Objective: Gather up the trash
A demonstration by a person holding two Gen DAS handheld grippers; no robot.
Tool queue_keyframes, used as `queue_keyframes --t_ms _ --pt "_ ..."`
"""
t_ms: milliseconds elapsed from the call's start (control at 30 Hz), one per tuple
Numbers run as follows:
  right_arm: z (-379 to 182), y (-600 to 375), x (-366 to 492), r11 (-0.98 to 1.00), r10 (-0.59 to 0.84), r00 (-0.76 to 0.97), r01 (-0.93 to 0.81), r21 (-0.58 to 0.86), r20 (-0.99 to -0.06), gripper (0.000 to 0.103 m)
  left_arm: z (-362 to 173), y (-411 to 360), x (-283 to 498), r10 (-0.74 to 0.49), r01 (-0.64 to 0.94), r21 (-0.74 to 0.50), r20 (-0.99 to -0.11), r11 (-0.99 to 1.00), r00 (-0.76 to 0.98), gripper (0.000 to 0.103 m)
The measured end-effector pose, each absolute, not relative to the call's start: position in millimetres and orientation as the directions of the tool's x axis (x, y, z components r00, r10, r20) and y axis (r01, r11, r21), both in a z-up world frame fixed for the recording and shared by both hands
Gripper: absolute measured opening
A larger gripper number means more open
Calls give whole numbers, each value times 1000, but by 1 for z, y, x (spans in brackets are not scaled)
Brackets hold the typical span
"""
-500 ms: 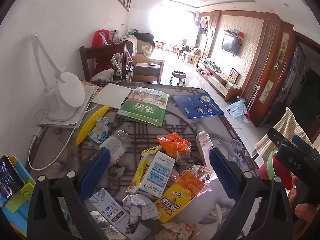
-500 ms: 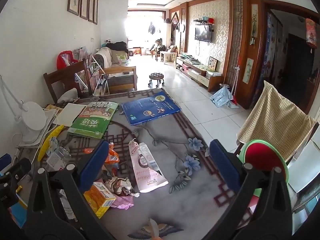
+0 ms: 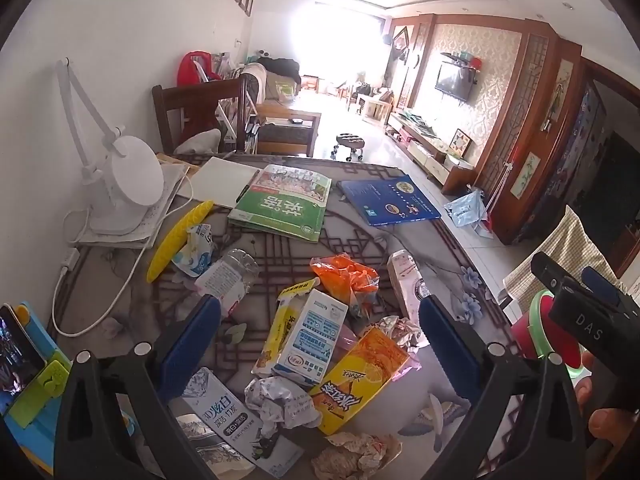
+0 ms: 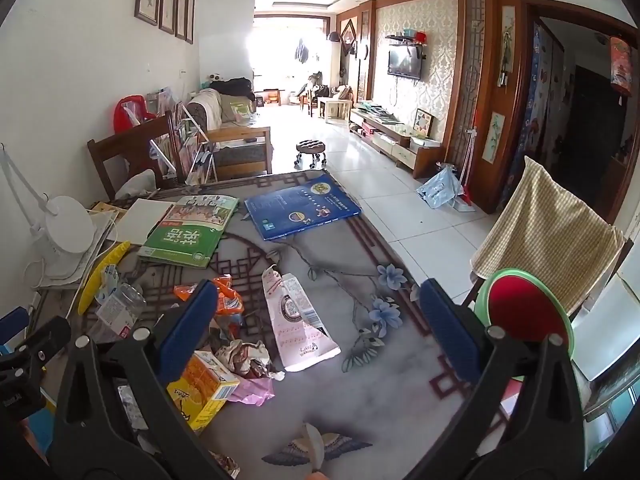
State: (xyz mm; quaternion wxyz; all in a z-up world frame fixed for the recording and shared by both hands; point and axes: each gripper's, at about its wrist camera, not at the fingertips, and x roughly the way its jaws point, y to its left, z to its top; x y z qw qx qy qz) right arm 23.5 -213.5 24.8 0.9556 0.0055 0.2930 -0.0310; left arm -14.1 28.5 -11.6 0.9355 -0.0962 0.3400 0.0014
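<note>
Both grippers hang wide open and empty, the left gripper (image 3: 320, 336) over the trash pile (image 3: 320, 344) of cartons and wrappers by the tabletop's (image 4: 384, 392) near-left edge, the right gripper (image 4: 316, 328) just beside it above the flattened pink carton (image 4: 298, 318) mid-table.

**Two wrist views over one cluttered table**

The left wrist camera looks forward and down from the near edge of the table (image 3: 400, 240), close above the heap of wrappers and cartons. The right wrist camera sits further right and a little higher, facing the same way down the long room. Both share the green book (image 3: 284, 208) (image 4: 188, 232), the blue book (image 3: 388, 200) (image 4: 300, 208) and the far living room.
</note>
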Motion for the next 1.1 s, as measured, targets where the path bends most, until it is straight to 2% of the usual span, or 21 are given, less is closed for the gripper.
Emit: queue_keyframes --t_ms 1100 --pt "21 -229 29 995 -84 810 95 -11 -580 99 -14 16 -9 -59 -59 -161 -643 985 764 95"
